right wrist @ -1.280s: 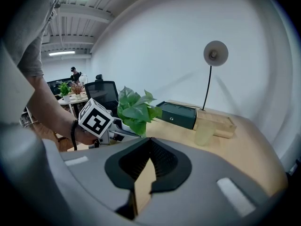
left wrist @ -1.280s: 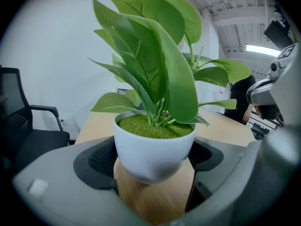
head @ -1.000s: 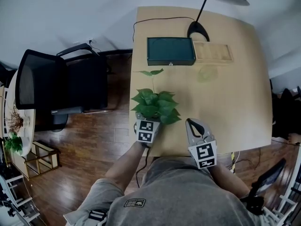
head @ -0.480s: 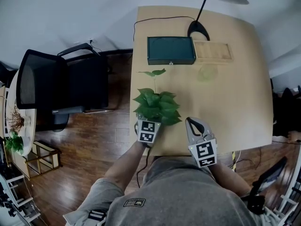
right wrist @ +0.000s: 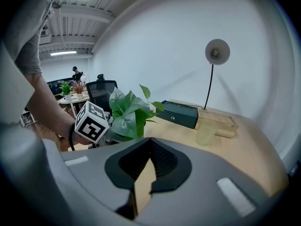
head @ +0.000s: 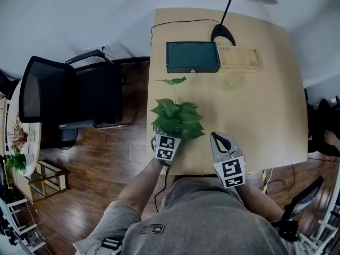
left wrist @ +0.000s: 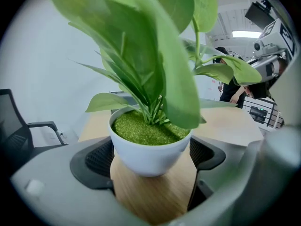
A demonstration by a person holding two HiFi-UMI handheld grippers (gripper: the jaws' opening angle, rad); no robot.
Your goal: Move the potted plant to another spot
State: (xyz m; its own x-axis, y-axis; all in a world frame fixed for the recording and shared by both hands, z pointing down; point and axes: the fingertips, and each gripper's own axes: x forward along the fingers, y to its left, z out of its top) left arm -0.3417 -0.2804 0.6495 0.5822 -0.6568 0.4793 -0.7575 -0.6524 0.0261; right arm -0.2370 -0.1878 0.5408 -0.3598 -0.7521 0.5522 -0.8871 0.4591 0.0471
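Observation:
The potted plant [head: 175, 118] stands near the left front edge of the wooden table [head: 265, 116]. It has broad green leaves and a white pot [left wrist: 148, 157] filled with green moss. My left gripper [head: 168, 136] reaches under the leaves. Its jaws stand on either side of the pot and are opening, and the pot rests on the table between them. My right gripper [head: 218, 137] lies at the table's front edge to the right of the plant, shut and empty. In the right gripper view the plant [right wrist: 129, 114] and the left gripper's marker cube [right wrist: 91, 121] show at the left.
At the back of the table are a dark green box [head: 192, 57], a wooden tray [head: 240, 58], a pale translucent cup [head: 232, 82] and a black lamp base [head: 223, 35] with its cord. A black office chair [head: 69, 97] stands left of the table.
The left gripper's marker cube has turned slightly and the plant's leaves have shifted a little. The right gripper has not moved.

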